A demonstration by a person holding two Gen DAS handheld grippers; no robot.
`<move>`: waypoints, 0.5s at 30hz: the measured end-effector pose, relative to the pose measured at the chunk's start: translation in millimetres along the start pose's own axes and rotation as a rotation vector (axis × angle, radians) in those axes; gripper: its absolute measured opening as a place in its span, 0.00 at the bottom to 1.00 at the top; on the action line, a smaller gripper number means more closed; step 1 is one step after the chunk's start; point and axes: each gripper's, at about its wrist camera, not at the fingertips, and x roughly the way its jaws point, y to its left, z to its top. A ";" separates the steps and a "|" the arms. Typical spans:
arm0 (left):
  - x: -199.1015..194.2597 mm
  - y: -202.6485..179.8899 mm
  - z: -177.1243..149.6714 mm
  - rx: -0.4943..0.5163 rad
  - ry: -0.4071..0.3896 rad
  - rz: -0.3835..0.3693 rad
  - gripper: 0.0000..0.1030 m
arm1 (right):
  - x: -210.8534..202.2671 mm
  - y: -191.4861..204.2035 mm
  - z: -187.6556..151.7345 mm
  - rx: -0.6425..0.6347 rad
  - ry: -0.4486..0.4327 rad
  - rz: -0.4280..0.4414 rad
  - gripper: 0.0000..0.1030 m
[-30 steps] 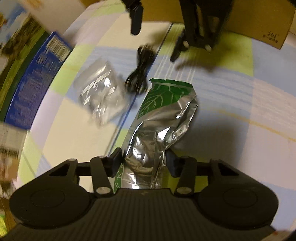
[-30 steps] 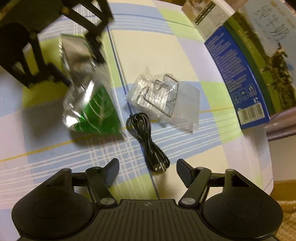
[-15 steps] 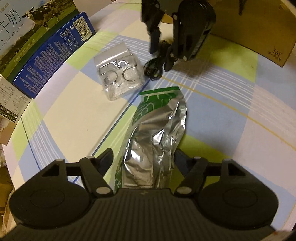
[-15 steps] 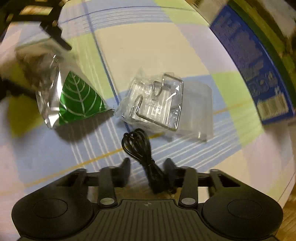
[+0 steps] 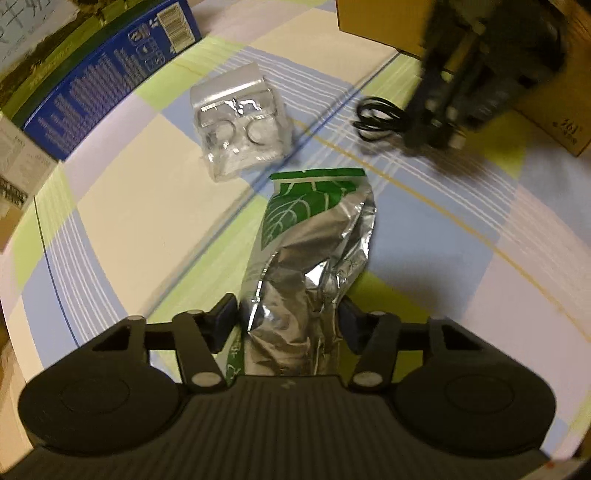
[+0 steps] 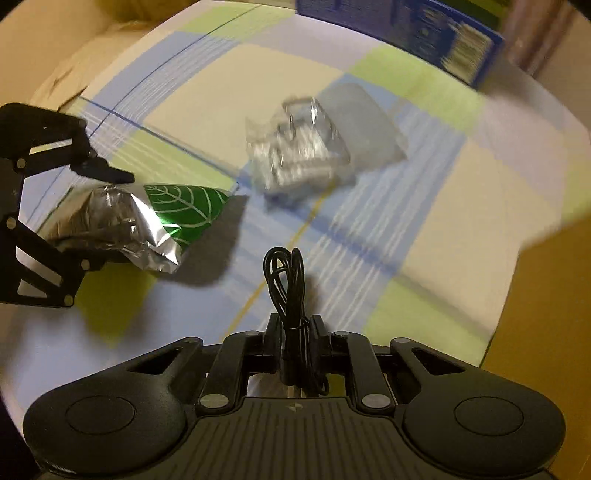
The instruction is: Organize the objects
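Note:
My left gripper point(image 5: 288, 317) is shut on a crumpled silver foil bag with a green leaf print point(image 5: 314, 236) and holds it above the checked tablecloth. The bag also shows in the right wrist view point(image 6: 147, 218), with the left gripper point(image 6: 48, 199) around it. My right gripper point(image 6: 295, 328) is shut on a coiled black cable point(image 6: 286, 280) and lifts it off the cloth. In the left wrist view the cable point(image 5: 380, 118) hangs from the blurred right gripper point(image 5: 436, 133). A clear plastic package with metal hooks point(image 5: 240, 122) lies on the cloth; it also shows in the right wrist view point(image 6: 303, 144).
A blue and green milk carton box point(image 5: 99, 74) lies along the far left edge, and shows in the right wrist view point(image 6: 424, 33). A white box point(image 5: 18, 166) sits beside it. A brown cardboard box point(image 5: 480, 44) stands at the far right.
My right gripper has closed on the black cable and lifted it, swinging away from the plastic package. My left gripper has shut on the foil bag, which it held loosely half a second ago.

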 end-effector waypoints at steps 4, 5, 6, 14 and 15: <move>-14.5 -11.9 -13.9 -0.120 0.039 -0.067 0.49 | -12.1 13.9 -40.5 0.126 -0.004 0.047 0.11; -18.0 -16.0 -18.0 -0.143 0.052 -0.079 0.49 | -13.7 15.7 -50.4 0.150 0.002 0.058 0.11; -21.2 -20.8 -21.8 -0.158 0.062 -0.086 0.49 | -16.2 20.4 -62.6 0.171 0.000 0.062 0.11; -32.1 -49.8 -32.3 -0.190 0.100 -0.079 0.63 | -28.1 53.6 -117.6 0.264 -0.029 0.102 0.11; -31.3 -53.7 -30.2 -0.170 0.105 -0.070 0.65 | -27.7 57.2 -120.2 0.261 -0.035 0.098 0.11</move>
